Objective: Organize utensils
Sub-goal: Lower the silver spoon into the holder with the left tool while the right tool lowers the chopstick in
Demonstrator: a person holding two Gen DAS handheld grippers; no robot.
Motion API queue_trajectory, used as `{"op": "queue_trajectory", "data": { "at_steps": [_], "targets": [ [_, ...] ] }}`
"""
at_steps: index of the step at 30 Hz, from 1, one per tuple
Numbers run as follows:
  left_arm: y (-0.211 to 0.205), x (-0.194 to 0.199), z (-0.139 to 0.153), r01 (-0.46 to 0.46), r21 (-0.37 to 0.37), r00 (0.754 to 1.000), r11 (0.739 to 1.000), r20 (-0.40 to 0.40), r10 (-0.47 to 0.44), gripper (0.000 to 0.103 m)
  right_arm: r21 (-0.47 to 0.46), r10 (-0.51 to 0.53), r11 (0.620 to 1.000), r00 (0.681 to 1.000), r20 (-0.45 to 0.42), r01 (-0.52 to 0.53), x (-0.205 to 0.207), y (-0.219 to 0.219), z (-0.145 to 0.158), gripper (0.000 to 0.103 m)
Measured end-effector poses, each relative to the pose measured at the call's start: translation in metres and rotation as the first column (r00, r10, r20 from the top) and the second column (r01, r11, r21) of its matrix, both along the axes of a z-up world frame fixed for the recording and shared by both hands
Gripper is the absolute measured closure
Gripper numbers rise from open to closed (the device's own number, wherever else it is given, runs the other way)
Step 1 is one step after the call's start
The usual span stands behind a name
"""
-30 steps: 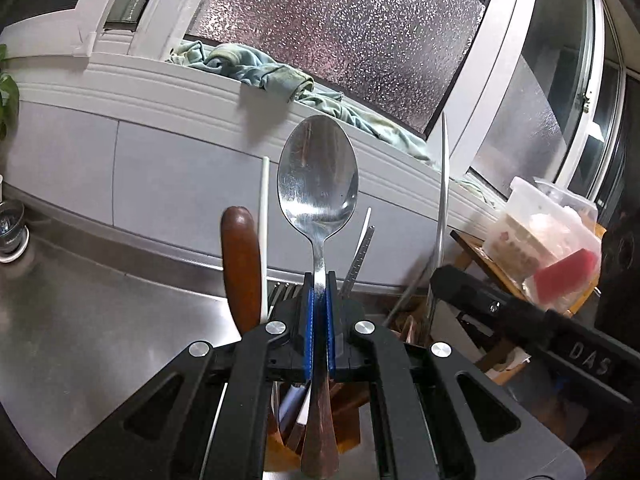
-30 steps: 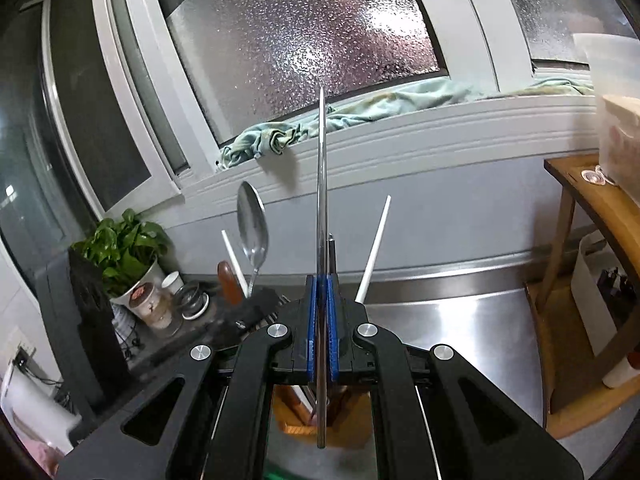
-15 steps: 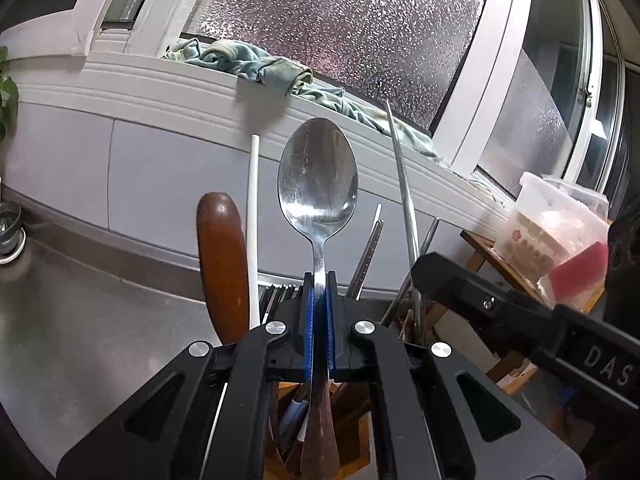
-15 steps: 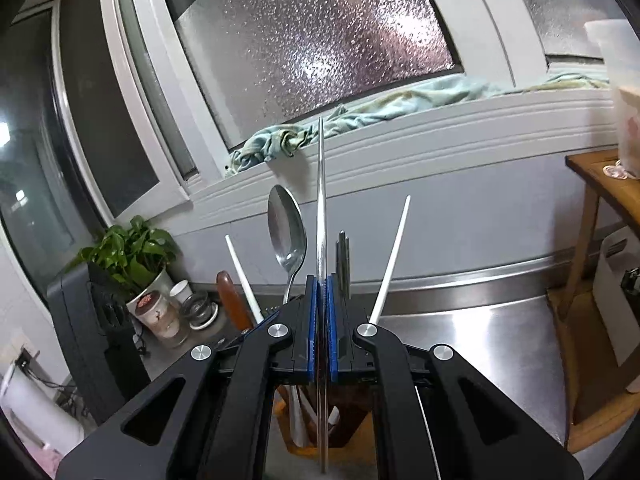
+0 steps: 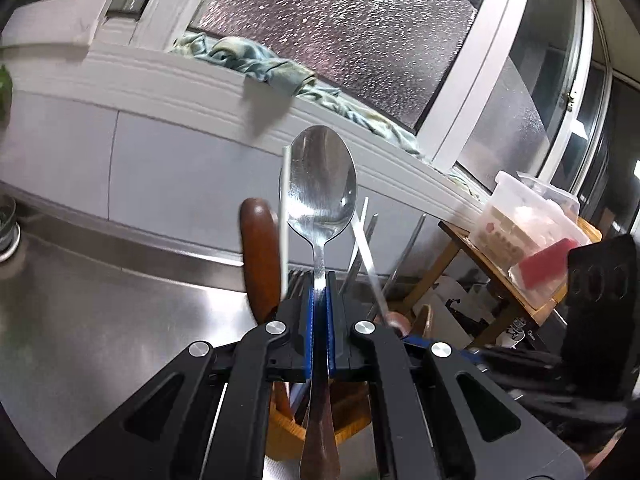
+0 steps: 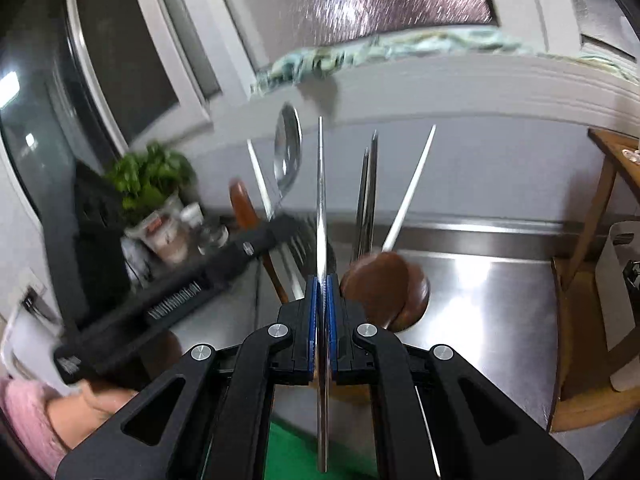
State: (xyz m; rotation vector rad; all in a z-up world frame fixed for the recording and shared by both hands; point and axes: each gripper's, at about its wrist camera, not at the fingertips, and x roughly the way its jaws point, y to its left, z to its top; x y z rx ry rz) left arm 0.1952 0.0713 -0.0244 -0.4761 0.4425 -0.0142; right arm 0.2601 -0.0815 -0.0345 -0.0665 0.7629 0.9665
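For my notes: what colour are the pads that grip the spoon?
Blue pads, clamped on the spoon; clearest in the left wrist view.

Both grippers are chunky black plastic: left gripper [image 5: 319,300], right gripper [image 6: 321,292]. Blue pads [image 5: 307,332] line the fingers, silver screws [image 6: 278,330] dot the linkages. A pink sleeve [image 6: 24,416] shows too.

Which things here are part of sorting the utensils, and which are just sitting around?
Job:
- shiny steel spoon, clamped in left tool
- thin steel chopstick, clamped in right tool
- round wooden utensil holder
- white plastic chopsticks

Bystanders:
- crumpled green cloth
- potted green plant
- clear plastic container
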Motion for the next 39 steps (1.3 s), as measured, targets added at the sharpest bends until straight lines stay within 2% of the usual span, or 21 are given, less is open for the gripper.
{"op": "queue_trajectory", "data": {
  "at_steps": [5, 12, 14, 15, 17, 23, 27, 32, 38, 39],
  "targets": [
    [0.007, -0.007, -0.001, -0.009, -0.015, 1.000, 1.000, -0.004, 0.009, 0.099, -0.118, -0.012, 0.993, 0.999, -0.039, 0.007, 0.002, 0.017, -0.014, 0.098],
    [0.010, -0.007, 0.000, -0.002, -0.021, 1.000, 1.000, -0.011, 0.002, 0.099, -0.278, -0.040, 0.960, 0.995, -0.092, 0.013, 0.006, 0.037, -0.030, 0.097],
    [0.010, -0.006, -0.002, 0.002, -0.021, 1.000, 1.000, -0.017, -0.002, 0.099, -0.329, -0.049, 0.944, 0.990, -0.132, 0.003, 0.009, 0.043, -0.034, 0.094],
    [0.010, -0.006, -0.003, 0.004, -0.024, 1.000, 1.000, -0.020, -0.004, 0.099, -0.380, -0.046, 0.924, 0.984, -0.174, -0.024, 0.012, 0.049, -0.040, 0.095],
    [0.011, -0.007, -0.004, 0.005, -0.031, 1.000, 0.999, -0.022, -0.006, 0.099, -0.417, -0.061, 0.909, 0.983, -0.171, -0.016, 0.013, 0.056, -0.041, 0.097],
    [0.015, -0.009, -0.003, 0.003, -0.051, 1.000, 0.999, -0.015, -0.004, 0.099, -0.388, -0.052, 0.921, 0.974, -0.220, -0.038, 0.017, 0.061, -0.044, 0.098],
    [0.016, -0.005, -0.004, 0.015, -0.062, 0.999, 0.998, -0.028, -0.017, 0.099, -0.354, -0.076, 0.935, 0.969, -0.233, -0.012, 0.024, 0.050, -0.038, 0.098],
    [0.012, 0.000, -0.011, 0.045, -0.056, 0.994, 0.997, -0.100, -0.051, 0.099, -0.309, -0.080, 0.951, 0.971, -0.227, 0.006, 0.025, 0.038, -0.025, 0.098],
    [0.006, 0.012, -0.016, 0.062, -0.052, 0.982, 0.997, -0.174, -0.070, 0.099, -0.302, -0.076, 0.953, 0.964, -0.254, -0.004, 0.028, 0.039, -0.029, 0.098],
    [0.005, 0.018, -0.016, 0.080, -0.041, 0.973, 0.996, -0.213, -0.087, 0.098, -0.312, -0.075, 0.950, 0.961, -0.267, -0.013, 0.031, 0.033, -0.030, 0.098]
  ]
}}
